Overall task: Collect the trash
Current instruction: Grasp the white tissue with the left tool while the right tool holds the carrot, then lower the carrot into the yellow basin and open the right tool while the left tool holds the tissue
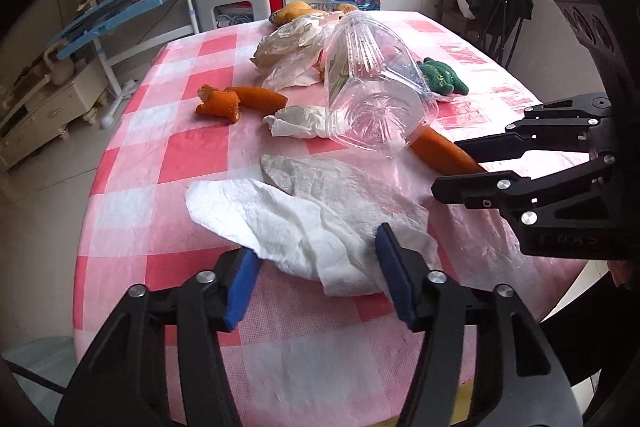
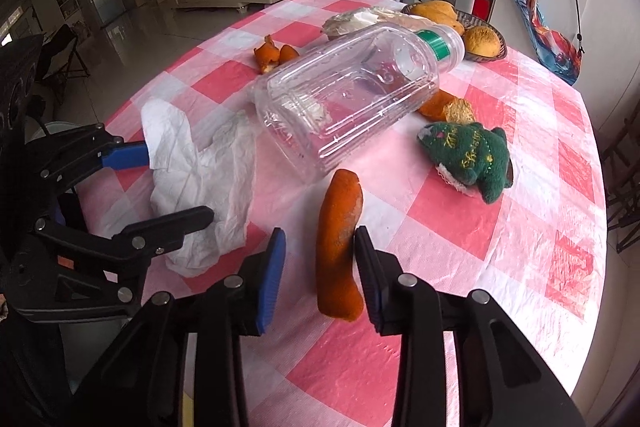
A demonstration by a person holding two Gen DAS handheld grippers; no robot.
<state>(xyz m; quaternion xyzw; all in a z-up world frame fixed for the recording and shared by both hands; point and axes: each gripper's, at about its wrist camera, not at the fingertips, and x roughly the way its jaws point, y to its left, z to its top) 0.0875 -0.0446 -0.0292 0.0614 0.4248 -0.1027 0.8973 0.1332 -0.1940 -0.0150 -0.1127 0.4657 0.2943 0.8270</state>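
Observation:
A crumpled white paper towel (image 1: 320,223) lies near the front edge of the pink checked table (image 1: 168,155). My left gripper (image 1: 316,263) is open with its jaws on either side of the towel's near end; it also shows in the right wrist view (image 2: 176,183). A long orange peel (image 2: 338,243) lies between the open jaws of my right gripper (image 2: 318,259), close to the right pad. A clear plastic bottle (image 2: 352,99) lies on its side just beyond. More peel pieces (image 1: 240,101) and crumpled tissues (image 1: 300,121) lie farther back.
A green knitted toy (image 2: 468,155) lies right of the bottle. A basket of fruit (image 2: 476,35) and a crumpled plastic bag (image 1: 292,47) sit at the table's far side. A white stool (image 1: 232,3) and a chair (image 1: 500,3) stand beyond the table.

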